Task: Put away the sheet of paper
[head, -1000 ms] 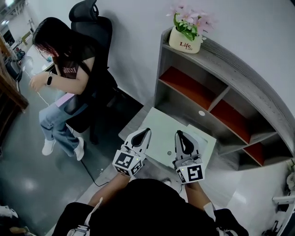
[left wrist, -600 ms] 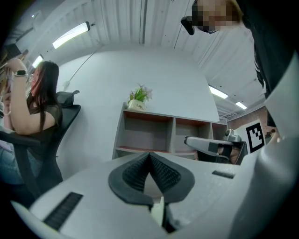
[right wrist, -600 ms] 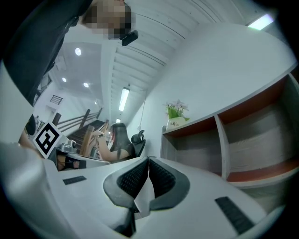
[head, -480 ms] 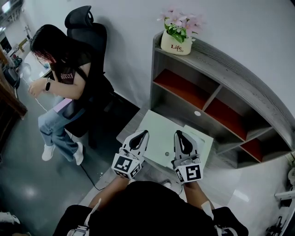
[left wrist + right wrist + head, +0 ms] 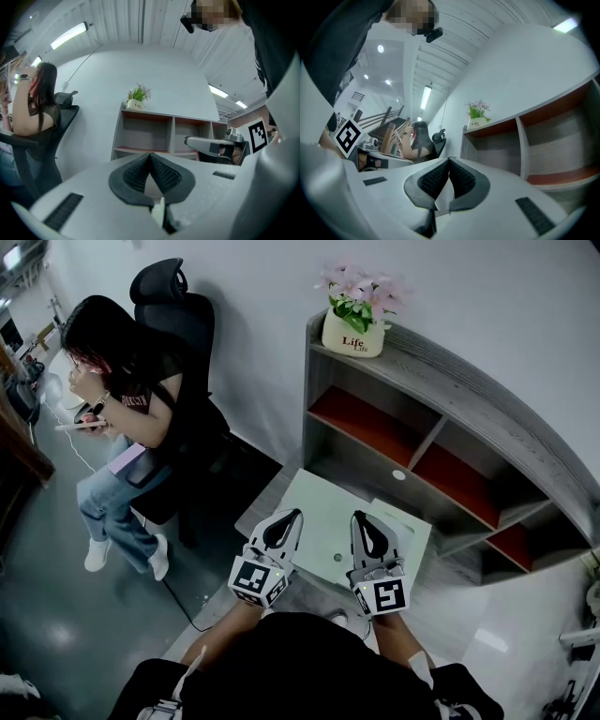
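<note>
A white sheet of paper (image 5: 405, 519) lies on the right part of a small pale green table (image 5: 314, 502) in front of me. My left gripper (image 5: 292, 514) and right gripper (image 5: 359, 516) hover side by side over the table's near half, left of the sheet, pointing at the shelf unit (image 5: 412, 427). In the left gripper view the left gripper's (image 5: 150, 154) ribbed pads meet at the tips, and the right gripper's (image 5: 449, 160) pads meet the same way. Both are shut, and I see nothing held between them.
The grey shelf unit with red-floored compartments (image 5: 159, 133) stands against the white wall, a flower pot (image 5: 352, 332) on its top. A person (image 5: 122, 399) sits in a black office chair (image 5: 183, 315) to the left. Dark floor lies between the chair and the table.
The seated person has lifted a hand with a phone up towards the head. Both grippers stay where they were, still shut.
</note>
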A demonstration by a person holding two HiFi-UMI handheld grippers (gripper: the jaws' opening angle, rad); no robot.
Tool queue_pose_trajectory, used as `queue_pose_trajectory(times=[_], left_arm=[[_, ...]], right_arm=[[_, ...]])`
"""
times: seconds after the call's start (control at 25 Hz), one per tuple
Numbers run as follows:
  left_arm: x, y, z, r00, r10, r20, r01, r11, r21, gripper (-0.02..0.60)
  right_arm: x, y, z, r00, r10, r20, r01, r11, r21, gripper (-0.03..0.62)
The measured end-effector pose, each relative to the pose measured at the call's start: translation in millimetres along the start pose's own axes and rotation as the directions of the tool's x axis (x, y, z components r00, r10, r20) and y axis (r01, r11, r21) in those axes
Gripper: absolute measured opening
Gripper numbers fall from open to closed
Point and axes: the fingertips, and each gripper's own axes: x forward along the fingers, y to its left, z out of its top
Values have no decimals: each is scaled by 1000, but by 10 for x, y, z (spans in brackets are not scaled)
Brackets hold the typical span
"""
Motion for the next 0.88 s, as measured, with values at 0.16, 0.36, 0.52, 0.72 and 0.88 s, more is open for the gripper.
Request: queue_pose_trajectory(times=[0.16, 0.36, 0.52, 0.72, 0.88], left_arm=[[28, -9, -6, 1000, 1, 0, -1, 1000, -1, 8], [71, -13, 11, 1000, -7, 3, 7, 1000, 4, 8], [90, -30, 0, 1000, -15, -1, 15, 1000, 7, 8], [110, -54, -31, 1000, -22, -10, 23, 1000, 6, 8], [127, -28, -49, 1000, -13, -10, 13, 1000, 4, 8]], right_arm=[[-3, -7, -13, 1000, 0, -15, 0, 1000, -7, 21], [14, -42, -4, 1000, -9, -17, 9, 1000, -13, 21], [17, -61, 4, 1000, -19, -1, 19, 1000, -12, 21], [2, -71, -23, 1000, -25, -6, 25, 1000, -10, 21], [21, -85, -48, 1000, -26, -10, 26, 1000, -9, 22]])
